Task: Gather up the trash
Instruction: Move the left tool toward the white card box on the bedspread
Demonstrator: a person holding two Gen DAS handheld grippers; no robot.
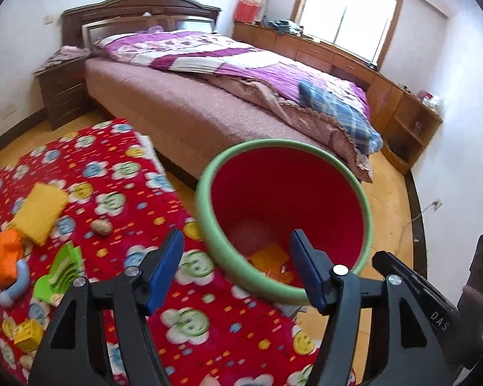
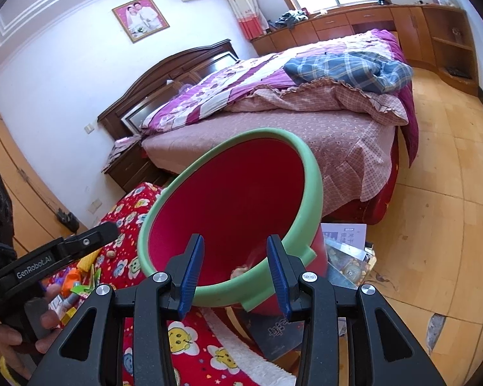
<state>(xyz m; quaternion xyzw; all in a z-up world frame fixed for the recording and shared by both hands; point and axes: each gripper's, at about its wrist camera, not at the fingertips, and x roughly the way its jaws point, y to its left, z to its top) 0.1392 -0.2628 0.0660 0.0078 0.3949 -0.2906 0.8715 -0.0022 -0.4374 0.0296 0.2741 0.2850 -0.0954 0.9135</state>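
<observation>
The right gripper (image 2: 235, 273) pinches the near green rim of the tilted red bin (image 2: 232, 199) beside the bed (image 2: 273, 135), while the left gripper (image 1: 235, 270) hangs spread and empty over the bin's mouth, trash (image 1: 270, 263) inside.

Bin (image 1: 306, 193): smooth plastic, red wall, matt green rim. Blanket (image 1: 119, 173) over tabletop: fleecy red printed cloth. Claw fingers (image 2: 191, 276): black matt plastic, blue rubbery pads, shiny metal pins. Headboard (image 1: 138, 9): dark glossy wood. Quilt (image 2: 241, 90): soft printed cloth. Floor (image 2: 434, 193): polished yellow-brown boards, scuffed.
</observation>
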